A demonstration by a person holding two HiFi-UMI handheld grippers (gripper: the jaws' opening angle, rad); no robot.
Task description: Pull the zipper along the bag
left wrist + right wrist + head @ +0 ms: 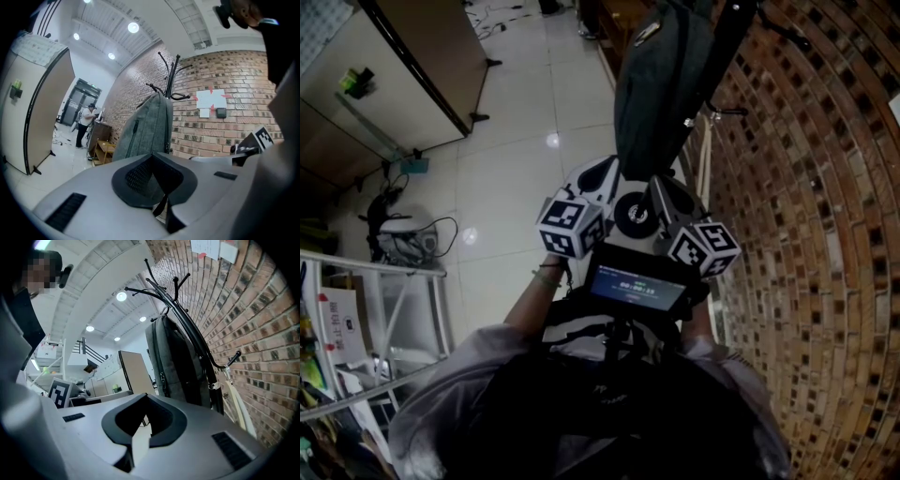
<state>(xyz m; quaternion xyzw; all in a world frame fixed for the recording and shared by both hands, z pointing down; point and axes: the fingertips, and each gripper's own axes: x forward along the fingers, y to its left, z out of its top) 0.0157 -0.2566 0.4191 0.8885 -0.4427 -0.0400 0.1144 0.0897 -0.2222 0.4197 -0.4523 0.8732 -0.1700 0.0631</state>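
The grey bag [147, 124] hangs on a coat rack [174, 70] by the brick wall, apart from the 2 grippers. Left gripper [154, 178] and right gripper [145, 416] are clenched on nothing. Likely risks: closed jaws slide past the zipper [134, 127], and a 1-sided tug swings the bag.
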